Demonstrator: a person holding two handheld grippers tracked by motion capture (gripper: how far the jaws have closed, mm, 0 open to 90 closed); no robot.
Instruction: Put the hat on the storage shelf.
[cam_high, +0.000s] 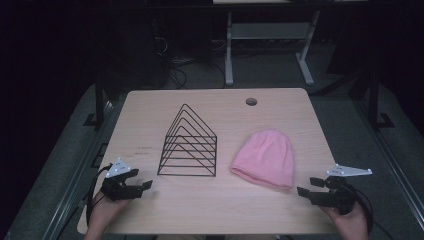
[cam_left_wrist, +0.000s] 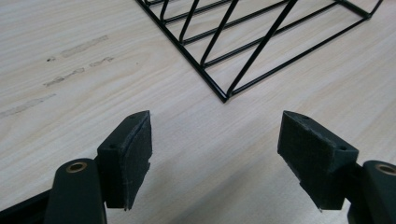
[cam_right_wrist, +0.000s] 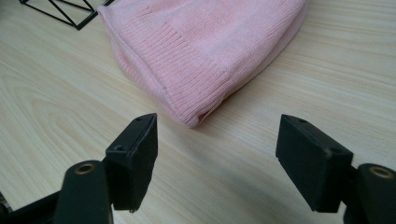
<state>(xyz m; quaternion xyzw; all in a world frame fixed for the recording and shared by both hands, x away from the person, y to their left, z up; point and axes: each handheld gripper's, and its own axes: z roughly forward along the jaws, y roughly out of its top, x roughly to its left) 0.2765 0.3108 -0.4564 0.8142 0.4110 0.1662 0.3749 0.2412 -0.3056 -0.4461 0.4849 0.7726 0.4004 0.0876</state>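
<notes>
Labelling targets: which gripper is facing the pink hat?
The right gripper: the pink hat lies just ahead of its open jaws. The left gripper faces the black wire rack.

On the table, the beanie lies just right of the wire file rack, grippers nearer the person.

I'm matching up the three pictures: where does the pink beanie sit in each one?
High view: the pink beanie lies right of centre on the table, beside the black wire rack.
Left gripper view: the beanie is not in it; the rack's corner fills the top.
Right gripper view: the beanie spans the top centre.
Shared landmark: the wire rack.
</notes>
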